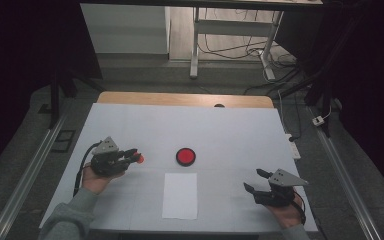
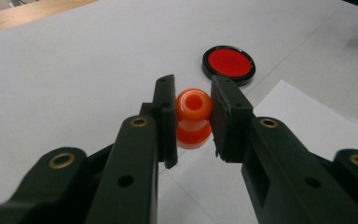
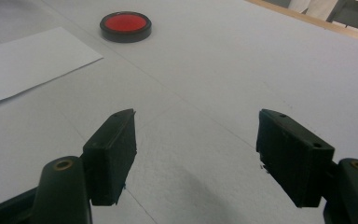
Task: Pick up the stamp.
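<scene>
A sheet of paper (image 1: pixel 180 195) is laid flat on the table (image 1: pixel 230 130), near its front edge and about midway across. A round disc (image 1: pixel 185 156) is set just behind the sheet, apart from it. To the left of the disc, a small bead-like piece (image 2: pixel 193 119) is held between the jaws of the left gripper (image 1: pixel 134 157), near the disc but not touching it. The right gripper (image 1: pixel 256 180) is placed well to the right of the sheet, over bare table, with its jaws spread wide.
</scene>
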`<action>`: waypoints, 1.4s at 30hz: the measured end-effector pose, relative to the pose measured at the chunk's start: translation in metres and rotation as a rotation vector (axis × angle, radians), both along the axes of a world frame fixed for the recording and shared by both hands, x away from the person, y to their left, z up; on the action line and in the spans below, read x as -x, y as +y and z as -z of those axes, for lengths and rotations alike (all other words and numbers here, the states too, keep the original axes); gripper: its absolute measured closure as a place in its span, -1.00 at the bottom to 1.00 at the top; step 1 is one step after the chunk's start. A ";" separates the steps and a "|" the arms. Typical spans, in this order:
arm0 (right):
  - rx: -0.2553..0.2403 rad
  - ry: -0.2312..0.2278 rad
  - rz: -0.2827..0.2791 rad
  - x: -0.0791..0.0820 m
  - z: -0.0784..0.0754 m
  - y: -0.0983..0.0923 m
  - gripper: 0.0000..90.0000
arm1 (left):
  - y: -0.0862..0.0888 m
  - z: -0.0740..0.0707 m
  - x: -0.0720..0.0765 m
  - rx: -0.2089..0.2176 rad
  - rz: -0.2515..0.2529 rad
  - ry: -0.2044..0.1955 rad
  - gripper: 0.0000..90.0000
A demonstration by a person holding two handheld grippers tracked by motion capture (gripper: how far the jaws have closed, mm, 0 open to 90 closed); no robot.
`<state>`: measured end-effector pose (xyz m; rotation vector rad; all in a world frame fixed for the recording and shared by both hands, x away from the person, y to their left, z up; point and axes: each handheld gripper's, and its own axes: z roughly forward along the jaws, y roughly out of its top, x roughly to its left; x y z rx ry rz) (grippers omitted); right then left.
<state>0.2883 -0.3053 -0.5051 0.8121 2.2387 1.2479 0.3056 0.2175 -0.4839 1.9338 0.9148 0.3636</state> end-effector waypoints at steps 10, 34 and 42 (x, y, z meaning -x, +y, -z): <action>-0.006 -0.001 0.002 0.000 0.000 0.000 -0.38 | -0.005 -0.005 0.002 0.042 0.025 -0.005 0.60; 0.008 -0.004 0.004 0.001 0.000 0.002 -0.38 | -0.032 -0.018 0.007 0.085 0.109 -0.017 0.60; 0.006 -0.013 -0.003 0.001 -0.001 0.003 -0.38 | -0.042 -0.019 0.009 0.084 0.134 -0.018 0.60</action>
